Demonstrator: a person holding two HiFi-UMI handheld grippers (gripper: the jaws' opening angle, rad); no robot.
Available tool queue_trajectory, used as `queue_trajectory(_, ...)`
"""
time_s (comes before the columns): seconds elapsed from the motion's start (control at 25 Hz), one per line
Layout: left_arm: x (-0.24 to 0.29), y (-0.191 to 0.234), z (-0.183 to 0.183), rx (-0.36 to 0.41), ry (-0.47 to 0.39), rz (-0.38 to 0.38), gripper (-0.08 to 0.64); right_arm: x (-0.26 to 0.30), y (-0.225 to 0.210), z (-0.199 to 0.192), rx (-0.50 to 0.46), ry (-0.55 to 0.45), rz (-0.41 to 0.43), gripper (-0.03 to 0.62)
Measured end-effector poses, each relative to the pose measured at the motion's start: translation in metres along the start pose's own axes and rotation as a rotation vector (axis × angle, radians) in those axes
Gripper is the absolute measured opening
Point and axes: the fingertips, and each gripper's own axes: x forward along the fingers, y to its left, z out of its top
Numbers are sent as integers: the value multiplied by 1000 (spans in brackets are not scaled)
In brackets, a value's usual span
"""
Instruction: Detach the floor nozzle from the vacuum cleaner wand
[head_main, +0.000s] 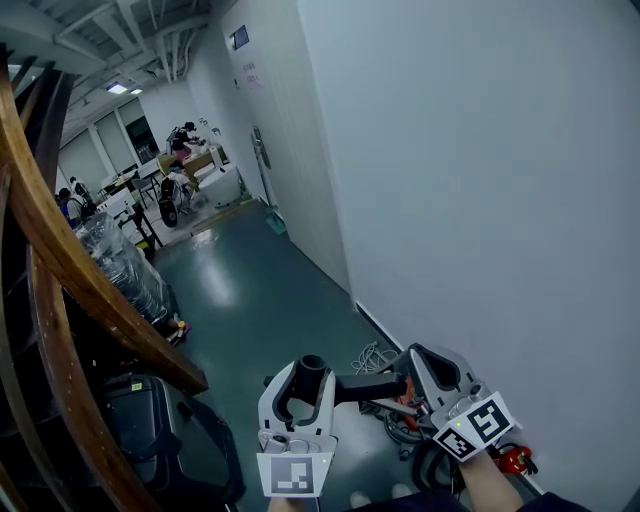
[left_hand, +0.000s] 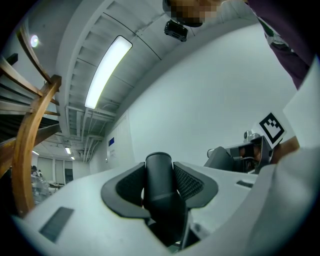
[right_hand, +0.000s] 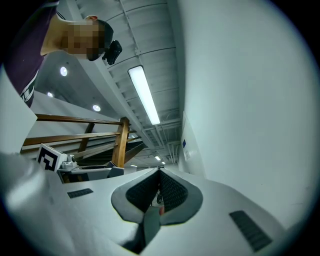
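In the head view my left gripper (head_main: 308, 375) is shut on a black vacuum tube (head_main: 368, 388). The tube's open round end sticks up between the fingers, and its body runs right toward my right gripper (head_main: 416, 356). In the left gripper view both ribbed pads (left_hand: 187, 182) press on the tube (left_hand: 160, 195). In the right gripper view my right gripper (right_hand: 160, 172) is shut, tips touching. A thin grey piece (right_hand: 147, 225) and a red speck show at the jaws' base; I cannot tell what they belong to. Both grippers point slightly upward. The floor nozzle is not clearly visible.
A white wall (head_main: 480, 180) runs close on the right. Curved wooden stair rails (head_main: 60, 260) and a black bag (head_main: 150, 425) fill the left. On the green floor (head_main: 250, 290) below the grippers lie a coiled cable (head_main: 372, 355) and a red part (head_main: 512, 458). People sit at desks far down the corridor.
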Motion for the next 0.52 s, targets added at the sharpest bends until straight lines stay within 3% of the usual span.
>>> queue_trajectory(0.52, 3, 3, -7, 2, -4, -14, 178, 2, -5, -3, -7, -20, -27, 17)
